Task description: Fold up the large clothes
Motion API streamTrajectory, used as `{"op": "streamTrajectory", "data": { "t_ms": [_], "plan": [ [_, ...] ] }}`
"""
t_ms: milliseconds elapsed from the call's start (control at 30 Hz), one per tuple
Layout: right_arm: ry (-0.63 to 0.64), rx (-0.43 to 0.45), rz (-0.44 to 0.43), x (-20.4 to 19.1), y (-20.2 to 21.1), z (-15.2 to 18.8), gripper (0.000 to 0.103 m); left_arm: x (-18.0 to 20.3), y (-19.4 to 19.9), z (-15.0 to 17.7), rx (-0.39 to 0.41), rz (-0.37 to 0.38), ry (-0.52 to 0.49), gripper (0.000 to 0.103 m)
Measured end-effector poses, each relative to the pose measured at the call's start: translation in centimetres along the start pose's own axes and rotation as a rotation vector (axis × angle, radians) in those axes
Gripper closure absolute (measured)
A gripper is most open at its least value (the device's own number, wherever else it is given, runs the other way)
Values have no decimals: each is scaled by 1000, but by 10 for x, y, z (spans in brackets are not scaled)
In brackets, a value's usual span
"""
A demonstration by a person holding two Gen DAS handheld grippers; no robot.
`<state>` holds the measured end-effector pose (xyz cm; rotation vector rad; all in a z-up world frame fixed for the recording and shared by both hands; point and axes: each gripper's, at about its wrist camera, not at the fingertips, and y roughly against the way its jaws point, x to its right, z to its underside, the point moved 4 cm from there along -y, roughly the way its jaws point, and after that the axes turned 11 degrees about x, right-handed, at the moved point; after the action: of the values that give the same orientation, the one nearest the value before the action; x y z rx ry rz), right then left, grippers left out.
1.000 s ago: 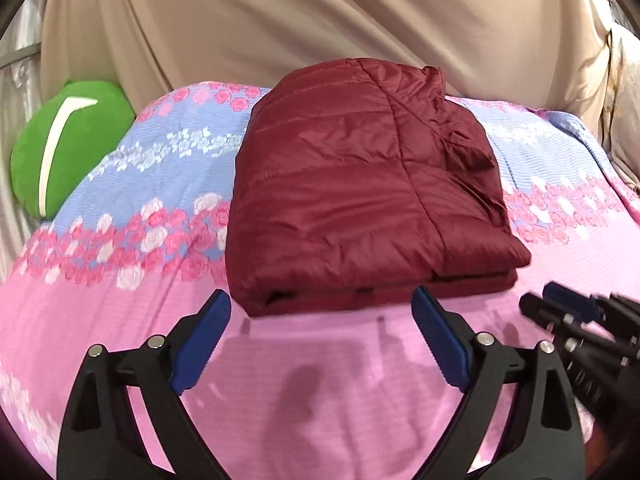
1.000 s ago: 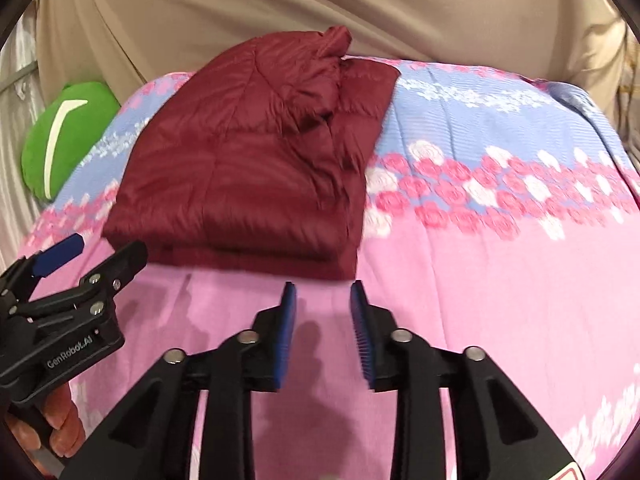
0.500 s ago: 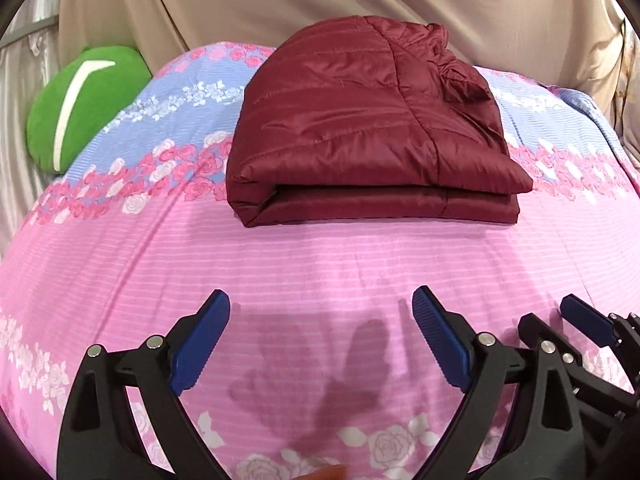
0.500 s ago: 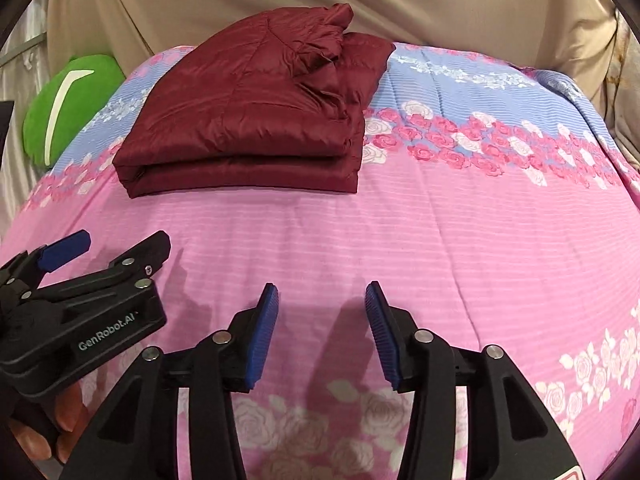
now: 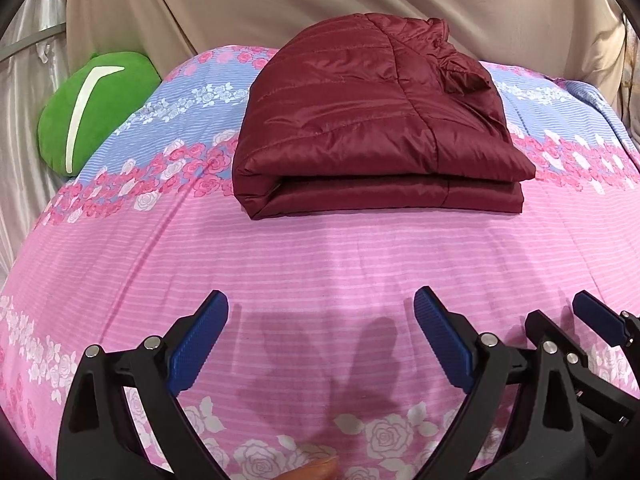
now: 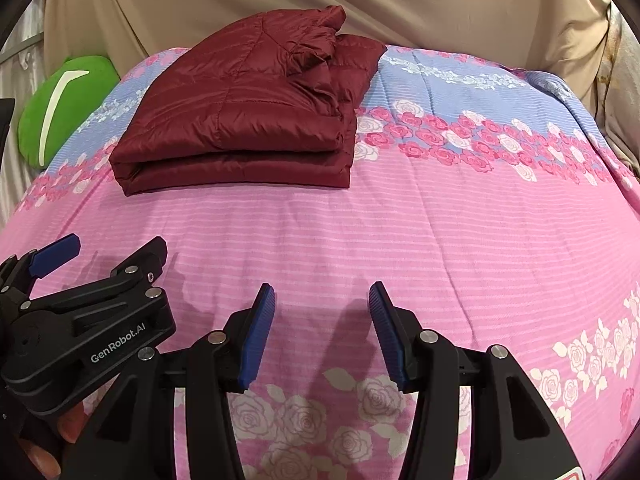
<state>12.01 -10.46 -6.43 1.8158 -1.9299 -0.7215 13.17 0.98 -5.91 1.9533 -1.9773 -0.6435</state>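
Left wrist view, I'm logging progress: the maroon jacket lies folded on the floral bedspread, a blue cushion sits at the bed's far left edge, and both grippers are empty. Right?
One thing is wrong: the cushion is green, not blue, as the left wrist view shows. The rest stands: the maroon jacket lies folded on the floral bedspread, and the left gripper and right gripper are empty.

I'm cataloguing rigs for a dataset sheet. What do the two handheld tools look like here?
Both are alike: the left tool and the right tool have matte black plastic frames with triangular cut-outs, silver rivets at the pivots, and two fingers faced with ribbed blue pads. The left tool's body, seen from the right wrist camera, bears white "GenRobot.AI" lettering. No cables or sleeves show.
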Motion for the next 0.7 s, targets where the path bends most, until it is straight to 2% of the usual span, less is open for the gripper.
{"op": "streamTrajectory", "data": {
  "t_ms": [700],
  "plan": [
    [4,-7,8,0,-1,2,54,2,0,1,-1,-25,-15,12]
  ]
}}
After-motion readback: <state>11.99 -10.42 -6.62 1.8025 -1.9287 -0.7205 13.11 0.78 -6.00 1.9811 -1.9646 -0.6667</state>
